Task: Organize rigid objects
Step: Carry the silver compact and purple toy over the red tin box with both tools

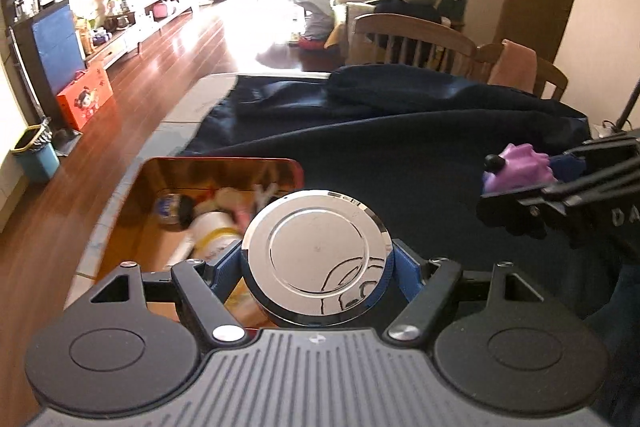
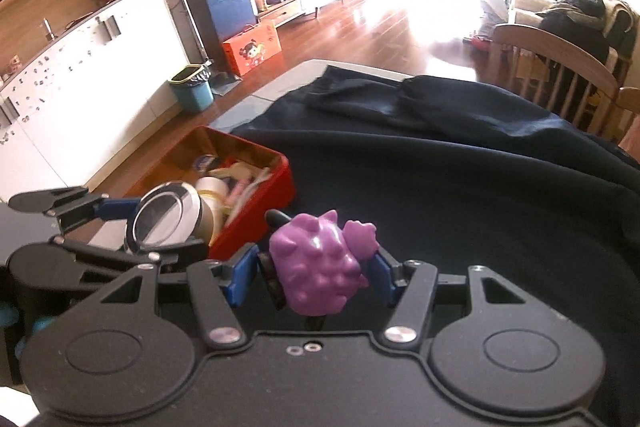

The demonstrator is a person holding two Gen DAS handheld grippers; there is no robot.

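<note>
Left gripper [image 1: 318,261]: its blue pads are clamping a round container with a mirror-bright lid [image 1: 316,257], carrying it just above the near end of the red tin box [image 1: 224,163].
Right gripper [image 2: 312,273]: it is grasping a purple spiky toy figure [image 2: 316,263], the pads pressing on both flanks; a small black stalk is sticking out at the toy's 10 o'clock.
Two tools together: from the right wrist, the left gripper is sitting at 9 o'clock of the toy, close beside it, both over the near edge of the table.
Red tin box: it is lying at 10 o'clock of the toy on the dark navy cloth [image 2: 480,227], already holding a white cylinder, a small jar and other blurred bits.
Progress: several items are looking sorted into the box; both held pieces are not yet inside.
Left to do: I would guess lowering the container and toy into the box; no other loose objects are showing on the cloth.
</note>
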